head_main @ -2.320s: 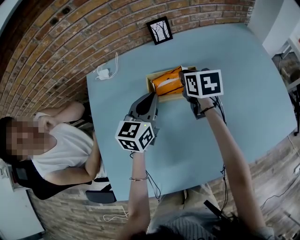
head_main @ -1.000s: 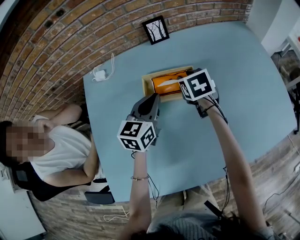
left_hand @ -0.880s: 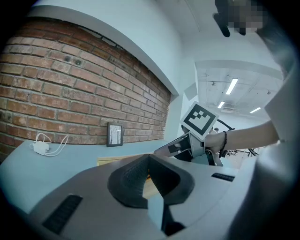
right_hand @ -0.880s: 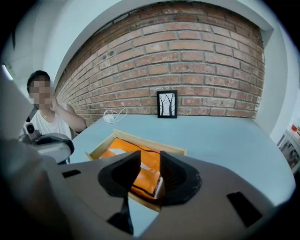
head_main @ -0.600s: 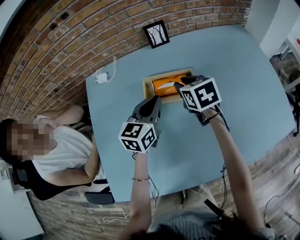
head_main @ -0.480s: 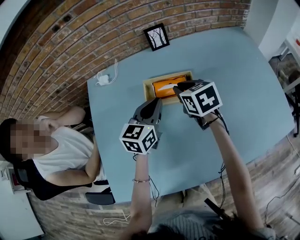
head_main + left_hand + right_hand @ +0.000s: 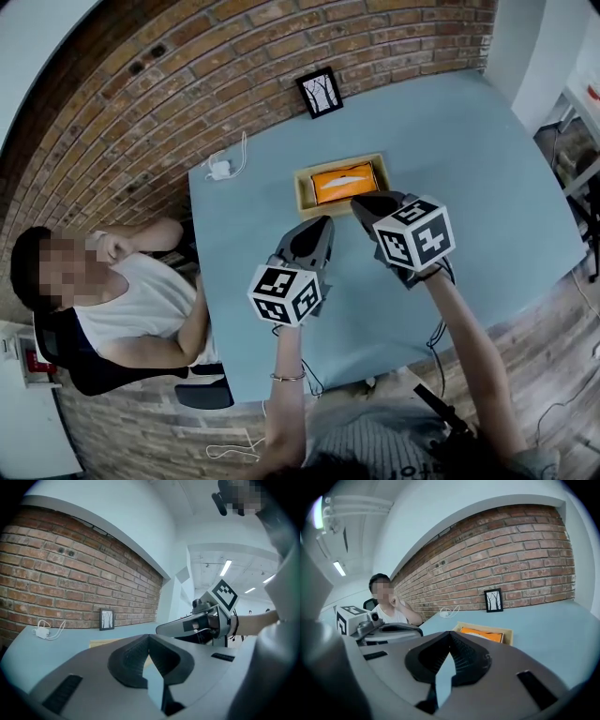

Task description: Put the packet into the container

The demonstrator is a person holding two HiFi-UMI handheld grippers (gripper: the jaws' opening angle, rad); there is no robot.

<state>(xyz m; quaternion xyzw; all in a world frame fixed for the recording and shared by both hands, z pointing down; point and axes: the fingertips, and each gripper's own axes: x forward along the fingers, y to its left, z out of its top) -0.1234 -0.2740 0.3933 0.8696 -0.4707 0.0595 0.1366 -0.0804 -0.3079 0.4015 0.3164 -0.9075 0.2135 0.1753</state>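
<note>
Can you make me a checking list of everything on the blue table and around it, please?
Surface: blue table, plain and flat.
Job's things: orange packet lies flat inside the wooden container.
Clutter: framed picture stands near the wall.
Grippers: left gripper shut, empty; right gripper has just closed, nothing between its jaws; both apart from the container.
Cables: white charger with its cable lies on the table.
Surroundings: brick wall; a person sits beside the table.

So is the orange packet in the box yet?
Looks done: the orange packet lies flat inside the wooden container. Nothing is in hand: the right gripper has just closed its jaws on nothing, and the left gripper is shut and empty too. Nothing seems left to do.
</note>
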